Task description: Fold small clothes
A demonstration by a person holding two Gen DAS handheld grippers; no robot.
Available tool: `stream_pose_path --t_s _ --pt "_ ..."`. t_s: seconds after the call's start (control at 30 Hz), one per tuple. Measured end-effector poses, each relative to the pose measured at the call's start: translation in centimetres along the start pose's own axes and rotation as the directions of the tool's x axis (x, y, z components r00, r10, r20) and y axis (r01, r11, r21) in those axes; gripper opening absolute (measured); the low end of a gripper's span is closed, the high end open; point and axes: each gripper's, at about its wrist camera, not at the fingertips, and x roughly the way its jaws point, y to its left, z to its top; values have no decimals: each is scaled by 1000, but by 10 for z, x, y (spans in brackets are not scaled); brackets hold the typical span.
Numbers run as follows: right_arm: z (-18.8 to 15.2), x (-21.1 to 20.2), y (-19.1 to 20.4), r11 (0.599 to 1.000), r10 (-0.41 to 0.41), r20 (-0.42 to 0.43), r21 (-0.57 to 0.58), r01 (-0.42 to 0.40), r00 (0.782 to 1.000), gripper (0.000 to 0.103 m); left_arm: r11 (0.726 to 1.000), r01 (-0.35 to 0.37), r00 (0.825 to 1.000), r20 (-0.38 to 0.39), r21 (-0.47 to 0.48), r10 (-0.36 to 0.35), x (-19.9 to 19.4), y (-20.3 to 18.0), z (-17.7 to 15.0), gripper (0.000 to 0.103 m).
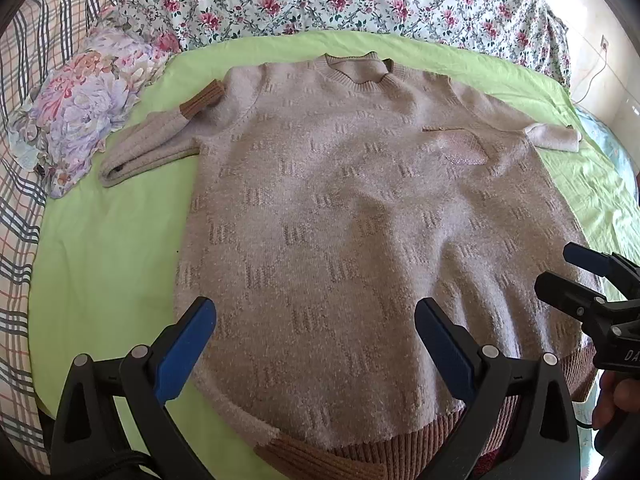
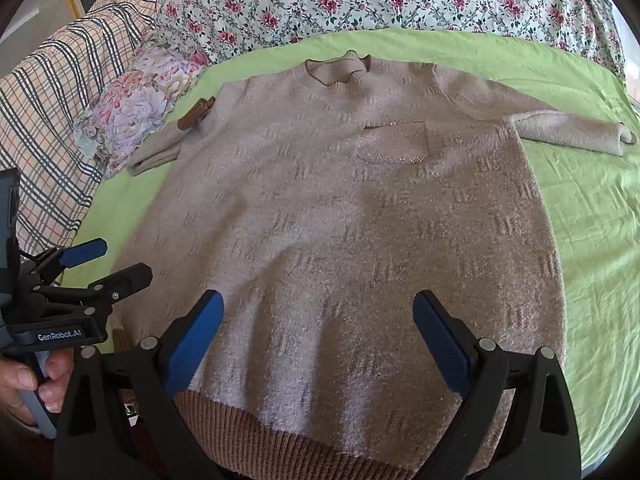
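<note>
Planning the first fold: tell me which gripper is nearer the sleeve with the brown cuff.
Left. The left gripper hovers open over the hem on the brown-cuffed sleeve's side; the right gripper, also open, sits farther across the sweater.

We look from both wrists, low and close over the sweater's (image 1: 340, 220) near hem, facing its far collar. The left view sits further left, the right further right; both share sweater, green sheet (image 2: 580, 208), and floral bedding (image 1: 360, 0).
</note>
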Motion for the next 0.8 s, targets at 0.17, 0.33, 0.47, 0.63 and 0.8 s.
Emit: stream_pose_path --t_s 0.17,0.33,0.47,0.63,0.8 --pt "3 -1 -3 999 -42 13 -10 42 999 96 1000 3 1000 -5 0 -3 1 -1 2 100" --pt "5 0 -6 1000 -31 11 1 31 999 96 1000 3 1000 12 7 -3 3 -4 4 100" --pt "4 1 -8 1000 -14 0 12 14 1000 96 1000 6 1000 8 16 -6 5 -6 6 100" --pt "6 -1 -17 999 -10 1 37 10 1000 96 1000 25 1000 -8 17 -25 9 -8 10 100" --pt "10 -1 -27 998 2 -3 64 -2 1000 94 999 39 999 -19 20 -39 15 -11 14 100"
